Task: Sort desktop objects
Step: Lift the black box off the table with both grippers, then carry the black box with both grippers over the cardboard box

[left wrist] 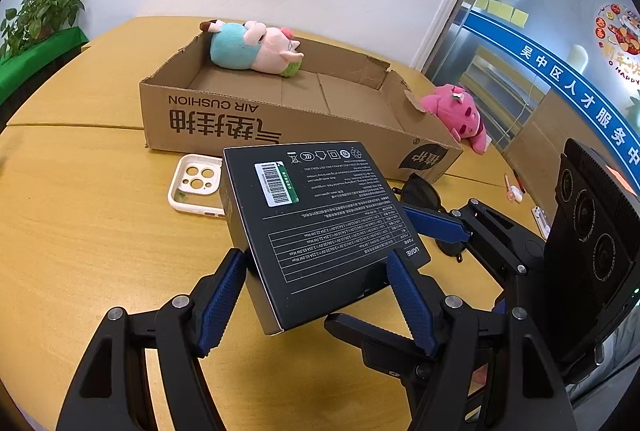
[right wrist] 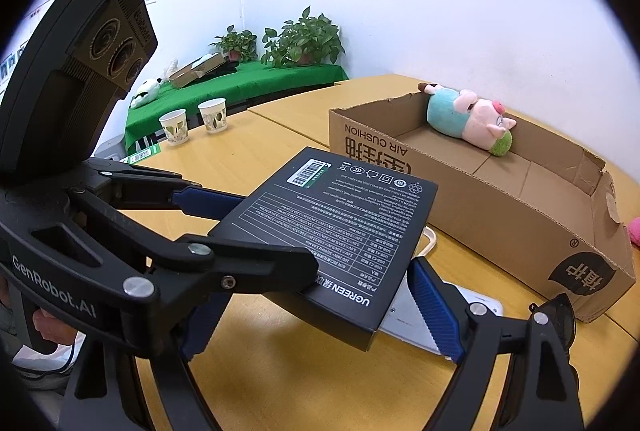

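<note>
My left gripper (left wrist: 316, 295) has its fingers (left wrist: 222, 301) pinching the near end of the black box (left wrist: 320, 223), which sits tilted above the wooden surface (left wrist: 80, 231). My right gripper (right wrist: 316, 307) grips the same box from the side, though one of its fingers (right wrist: 436, 307) may not quite touch. Past the box lie a white phone case (left wrist: 192, 187) and sunglasses (left wrist: 420, 193). Further back stands the open cardboard tray (left wrist: 280, 123) holding a plush pig (left wrist: 256, 49); a pink plush (left wrist: 460, 111) sits beside its right end.
</note>
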### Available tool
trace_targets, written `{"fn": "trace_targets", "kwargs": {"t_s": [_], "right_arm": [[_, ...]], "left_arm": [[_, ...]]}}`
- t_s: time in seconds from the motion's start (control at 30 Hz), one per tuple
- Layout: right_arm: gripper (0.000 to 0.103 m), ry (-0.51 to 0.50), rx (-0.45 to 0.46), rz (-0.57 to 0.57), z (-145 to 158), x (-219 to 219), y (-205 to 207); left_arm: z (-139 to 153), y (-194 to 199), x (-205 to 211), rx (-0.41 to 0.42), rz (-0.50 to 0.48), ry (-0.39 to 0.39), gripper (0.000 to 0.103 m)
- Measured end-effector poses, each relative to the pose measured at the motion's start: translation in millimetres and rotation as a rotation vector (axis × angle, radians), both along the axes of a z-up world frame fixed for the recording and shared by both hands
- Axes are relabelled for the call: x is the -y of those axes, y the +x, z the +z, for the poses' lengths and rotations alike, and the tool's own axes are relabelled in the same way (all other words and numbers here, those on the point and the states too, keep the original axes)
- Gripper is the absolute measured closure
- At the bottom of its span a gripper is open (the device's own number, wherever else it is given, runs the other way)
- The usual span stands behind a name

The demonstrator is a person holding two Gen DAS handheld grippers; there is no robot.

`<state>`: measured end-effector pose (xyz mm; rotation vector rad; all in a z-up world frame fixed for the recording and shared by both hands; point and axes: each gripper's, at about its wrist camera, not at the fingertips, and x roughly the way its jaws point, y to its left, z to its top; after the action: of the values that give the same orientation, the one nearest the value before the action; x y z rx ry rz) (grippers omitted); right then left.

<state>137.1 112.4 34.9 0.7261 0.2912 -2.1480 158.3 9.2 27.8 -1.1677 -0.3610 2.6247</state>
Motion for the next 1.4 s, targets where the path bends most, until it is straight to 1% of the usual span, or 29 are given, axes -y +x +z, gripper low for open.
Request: {"fn": "trace_targets", "kwargs": {"t_s": [0.37,0.63,0.73,0.87,0.93,1.03,1.13,1.17,1.23,1.33,1.4], "right_arm": [[0.016,-0.007,-0.005,0.007,0,5,-4],[0.016,-0.016,-0.015,-0.019,4,-4,-5],[0.016,-0.020,-0.031,-0.046,7,-10,-4],[0.016,-0.028,-0.051,-0.108,16,-21,-6],[0.016,-0.034,-0.049,-0.142,18,-27,-10],[0.016,-0.024,-0.070,-0.196,22,-34,-16],[0.016,-0.033,-0.057,-0.240,26,-41,-30],[0.016,-0.029,-0.062,-0.252,28,-43,-33],[0.016,-0.025,-0.086,-0.270,34,-45,-38],[0.016,0.047,-0.187,-0.302,46,-41,-45],[0.016,0.056,-0.206,-0.315,51,-40,-55]], "left_arm": [[3,-2,2,-0.004,0.007,-0.008,0.027],[7,-9,-7,-0.012,-0.027,-0.015,0.027],[12,-13,-13,-0.021,-0.056,-0.015,0.027],[20,-24,-24,-0.045,-0.120,-0.015,0.027],[23,-31,-30,-0.053,-0.152,-0.020,0.027],[26,-46,-38,-0.058,-0.198,0.003,0.027],[31,-60,-47,-0.070,-0.238,-0.013,0.027],[34,-66,-49,-0.073,-0.252,-0.005,0.027],[36,-78,-52,-0.064,-0.277,0.015,0.028],[44,-94,-58,-0.078,-0.305,0.033,0.027],[49,-102,-61,-0.094,-0.308,0.030,0.027]]}}
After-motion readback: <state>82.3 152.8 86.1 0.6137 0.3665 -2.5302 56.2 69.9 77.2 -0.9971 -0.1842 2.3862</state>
